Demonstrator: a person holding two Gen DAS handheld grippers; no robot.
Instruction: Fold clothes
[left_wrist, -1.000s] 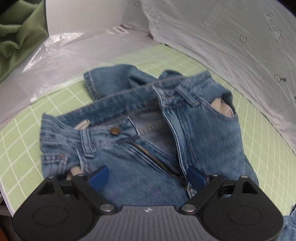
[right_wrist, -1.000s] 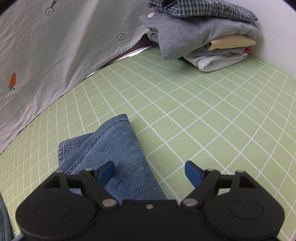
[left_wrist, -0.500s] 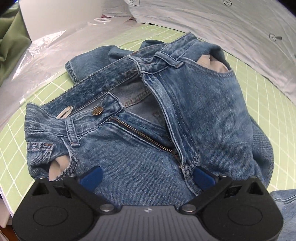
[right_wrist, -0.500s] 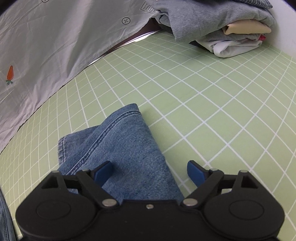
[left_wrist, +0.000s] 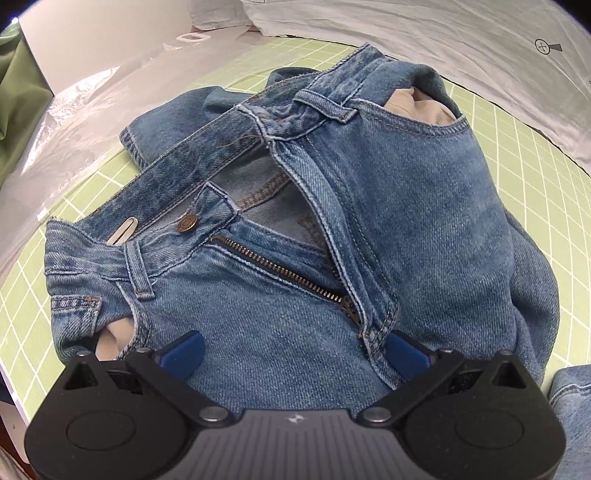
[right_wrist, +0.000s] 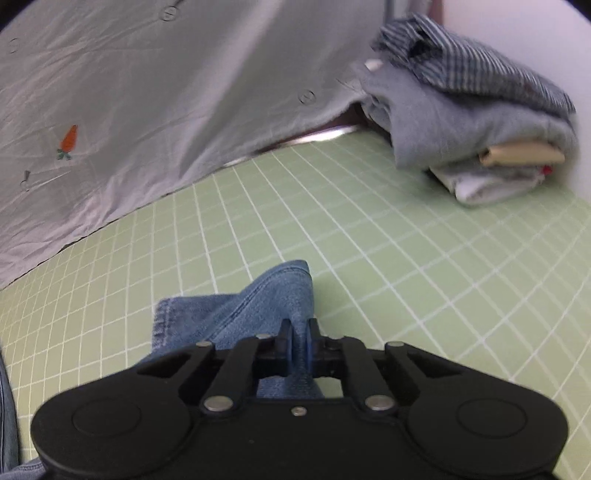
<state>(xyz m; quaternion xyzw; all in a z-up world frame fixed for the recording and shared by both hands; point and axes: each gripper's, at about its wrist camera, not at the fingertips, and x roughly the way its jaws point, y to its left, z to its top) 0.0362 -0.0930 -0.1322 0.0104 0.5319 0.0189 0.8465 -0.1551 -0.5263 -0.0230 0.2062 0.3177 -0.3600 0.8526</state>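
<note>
Jeans (left_wrist: 295, 332) lie bunched. The right gripper (right_wrist: 300, 341) fingers pinch a leg (right_wrist: 258, 306); the left gripper (left_wrist: 293, 352) fingers are wide. Pull the leg straight toward twelve o'clock, slowly.

Left gripper (left_wrist: 293, 354), right gripper (right_wrist: 299, 341): black bodies, blue pads, silver pivot screws.

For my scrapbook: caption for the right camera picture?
Right gripper pinching a blue denim jeans leg above a green grid mat.

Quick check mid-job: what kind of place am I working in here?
Likely a clothes-folding workstation: a green gridded mat covers the table, a stack of folded garments sits at its far corner, and jeans lie unfolded.
</note>
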